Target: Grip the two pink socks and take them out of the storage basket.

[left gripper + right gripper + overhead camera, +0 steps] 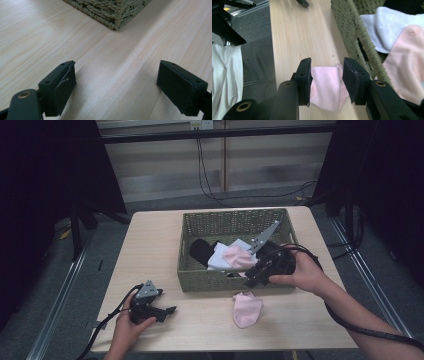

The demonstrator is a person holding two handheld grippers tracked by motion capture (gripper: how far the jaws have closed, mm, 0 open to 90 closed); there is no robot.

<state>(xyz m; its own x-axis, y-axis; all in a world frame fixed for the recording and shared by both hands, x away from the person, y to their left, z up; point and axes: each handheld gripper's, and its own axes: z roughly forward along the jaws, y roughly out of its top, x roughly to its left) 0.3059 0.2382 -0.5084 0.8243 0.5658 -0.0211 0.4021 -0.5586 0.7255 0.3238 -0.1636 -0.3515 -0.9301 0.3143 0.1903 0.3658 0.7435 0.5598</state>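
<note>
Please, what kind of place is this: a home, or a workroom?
Probably a lab or recording workroom, not a home: a plain wooden table stands on grey carpet, black curtains hang at both sides, and loose cables run down the back wall.

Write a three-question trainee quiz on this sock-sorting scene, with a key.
1. True or false: the pink sock on the table lies outside the basket.
2. Which gripper has bare tabletop between its jaws? A) left gripper B) right gripper
3. Fill in: in the right gripper view, the cloth seen between the jaws is coloured ____.

Key: 1 true. 2 A. 3 pink.
</note>
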